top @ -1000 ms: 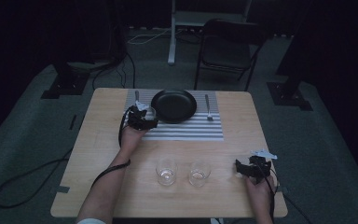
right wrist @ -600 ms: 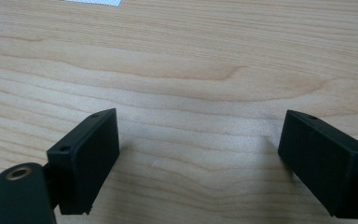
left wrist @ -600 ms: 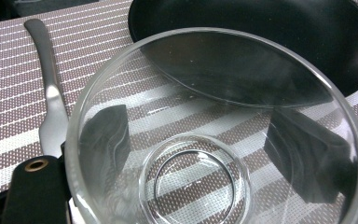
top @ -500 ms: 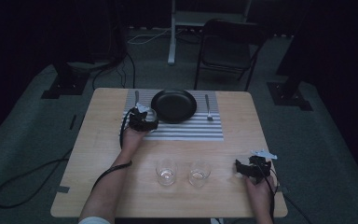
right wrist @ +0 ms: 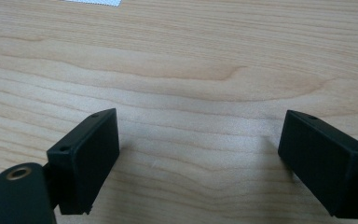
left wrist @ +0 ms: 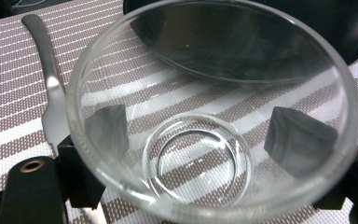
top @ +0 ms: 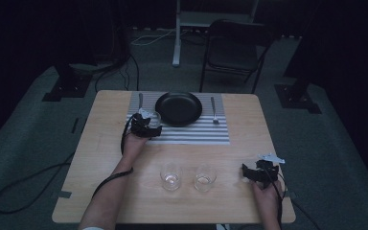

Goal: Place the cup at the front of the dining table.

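My left gripper [top: 149, 122] is shut on a clear glass [left wrist: 214, 112], its black pads [left wrist: 107, 128] pressing both sides of the glass wall. It holds the glass over the striped placemat [top: 182, 133], just left of the black plate [top: 178, 108]. In the left gripper view a knife [left wrist: 51, 88] lies on the mat to the left and the black plate [left wrist: 261, 42] sits behind the glass. My right gripper [top: 252, 173] rests low over the table's near right part, jaws wide apart with bare wood between its fingers [right wrist: 86, 154].
Two more clear glasses [top: 171, 175] [top: 204, 177] stand side by side on the wooden table [top: 105, 191] near the front. A fork [top: 213, 111] lies right of the plate on the mat. A folding chair [top: 235, 48] stands beyond the far edge.
The left gripper with its glass has edged slightly toward the plate. The right gripper has stayed where it was.
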`<state>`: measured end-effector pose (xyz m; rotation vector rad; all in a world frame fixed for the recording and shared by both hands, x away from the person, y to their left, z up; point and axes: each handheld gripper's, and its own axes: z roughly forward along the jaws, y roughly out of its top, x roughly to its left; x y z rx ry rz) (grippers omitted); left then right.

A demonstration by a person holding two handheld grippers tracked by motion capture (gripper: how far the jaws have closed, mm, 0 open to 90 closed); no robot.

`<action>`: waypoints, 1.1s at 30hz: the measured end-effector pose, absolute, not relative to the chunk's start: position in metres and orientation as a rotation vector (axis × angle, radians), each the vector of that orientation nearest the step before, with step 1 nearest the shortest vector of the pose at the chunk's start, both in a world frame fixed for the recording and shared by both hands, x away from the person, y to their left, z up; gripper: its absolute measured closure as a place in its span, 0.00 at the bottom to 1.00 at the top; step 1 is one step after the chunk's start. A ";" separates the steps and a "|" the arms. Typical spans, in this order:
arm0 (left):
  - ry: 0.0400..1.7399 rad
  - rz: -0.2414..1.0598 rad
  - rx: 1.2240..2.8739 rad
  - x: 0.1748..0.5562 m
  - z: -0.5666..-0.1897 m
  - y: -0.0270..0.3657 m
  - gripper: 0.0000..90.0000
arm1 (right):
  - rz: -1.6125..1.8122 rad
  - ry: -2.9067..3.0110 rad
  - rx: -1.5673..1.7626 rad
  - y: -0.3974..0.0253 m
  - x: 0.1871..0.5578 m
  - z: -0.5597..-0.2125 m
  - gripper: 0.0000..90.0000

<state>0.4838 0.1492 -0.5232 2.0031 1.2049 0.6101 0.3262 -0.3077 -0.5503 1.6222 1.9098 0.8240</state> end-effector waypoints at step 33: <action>1.185 0.562 1.995 0.444 -0.524 0.179 0.20 | 0.823 1.909 1.622 -0.308 0.326 -0.550 0.13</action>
